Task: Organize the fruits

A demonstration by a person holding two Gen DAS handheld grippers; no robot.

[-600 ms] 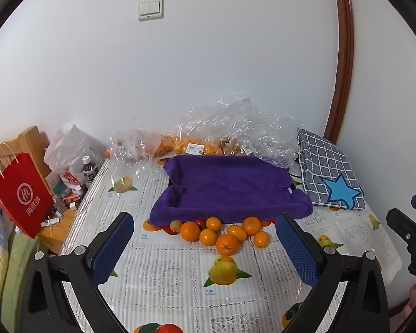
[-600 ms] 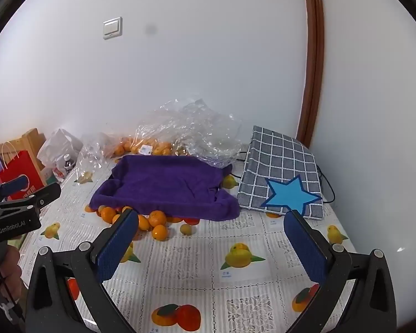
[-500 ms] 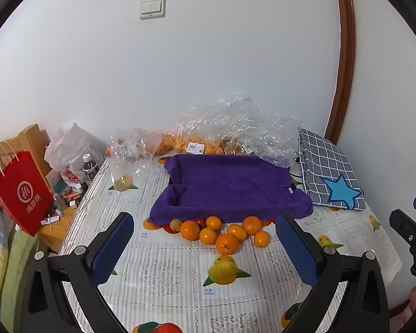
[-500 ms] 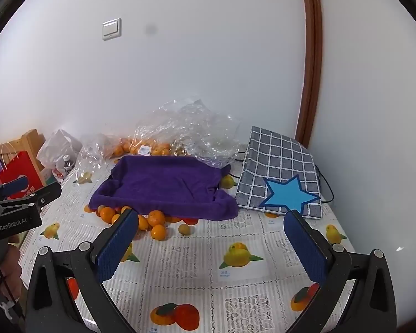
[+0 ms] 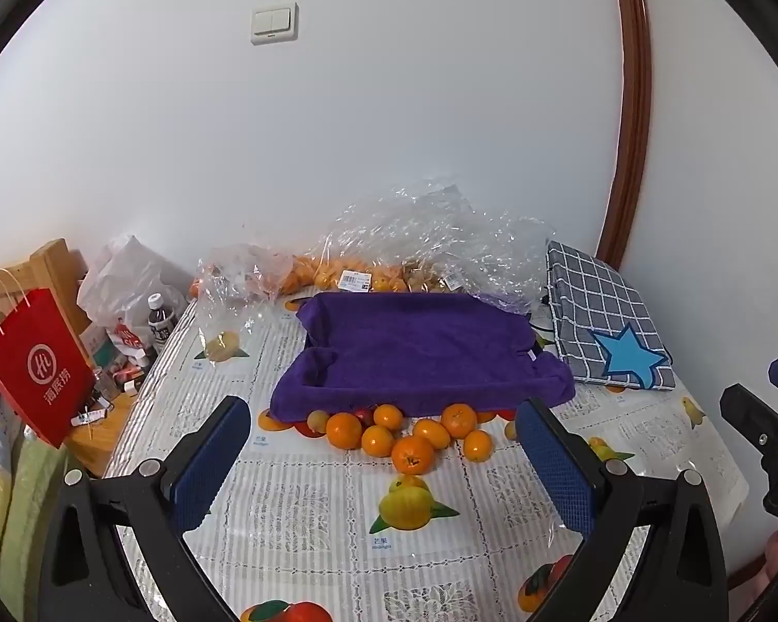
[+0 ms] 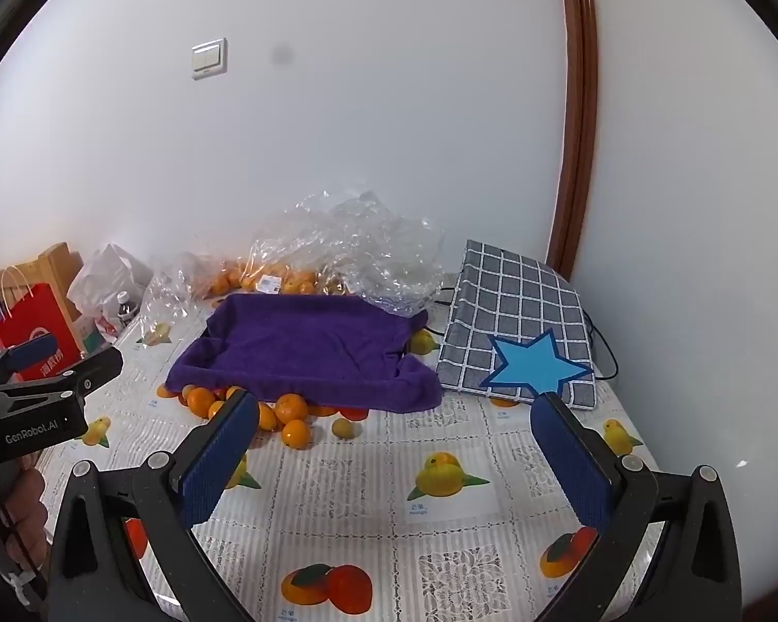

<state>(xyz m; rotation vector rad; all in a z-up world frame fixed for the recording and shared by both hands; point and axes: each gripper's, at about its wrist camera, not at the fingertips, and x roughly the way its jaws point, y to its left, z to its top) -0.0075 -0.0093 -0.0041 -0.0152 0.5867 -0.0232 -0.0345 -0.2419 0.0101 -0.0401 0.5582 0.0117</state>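
Both pairs of fingers [image 5: 210,458] [image 6: 570,458] spread wide, holding nothing, hovering apart from the oranges [image 5: 412,453] heaped just before the purple towel [image 5: 415,357].

We see towel [image 5: 420,357] mid tabletop [image 5: 295,513], draped over tray-like form. Loose oranges [image 5: 410,435] in cluster at towel's near edge, some tucked under it. Behind towel, against wall: plastic bags [image 5: 430,238] holding more oranges. Right of towel: checked pad [image 5: 596,306], leaning toward corner. Left, off tabletop edge: paper bag [image 5: 36,357], bottle [image 5: 161,316] behind it. Our two grippers sit near side, apart from fruit.
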